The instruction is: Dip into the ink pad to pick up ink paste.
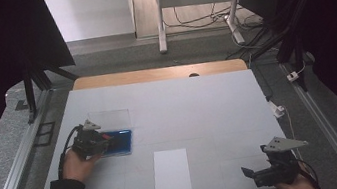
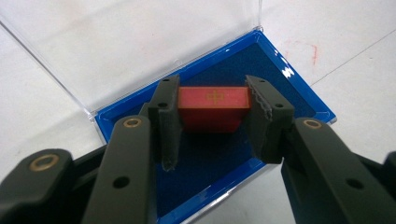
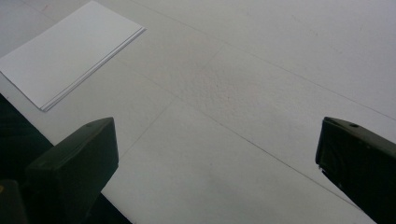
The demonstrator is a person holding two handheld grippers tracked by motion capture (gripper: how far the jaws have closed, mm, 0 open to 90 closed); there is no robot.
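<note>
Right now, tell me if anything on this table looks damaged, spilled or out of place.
Nothing spilled or broken. One oddity: a faint red smudge marks the white table beside the open blue case. The left gripper holds a red block over that case.

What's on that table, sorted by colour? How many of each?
Red: 1, red block held in the left tongs
Blue: 1, blue-lined case with clear lid
White: 1, white paper stack
Total: 3

Quick count: 1 red block [image 2: 213,108], 1 blue case [image 2: 299,88] w/ 1 clear lid [image 2: 116,42], 1 white sheet stack [image 1: 171,173], 2 hand-held grippers, left [image 2: 213,121] & right [image 3: 217,154], on 1 desk [image 1: 198,105].
</note>
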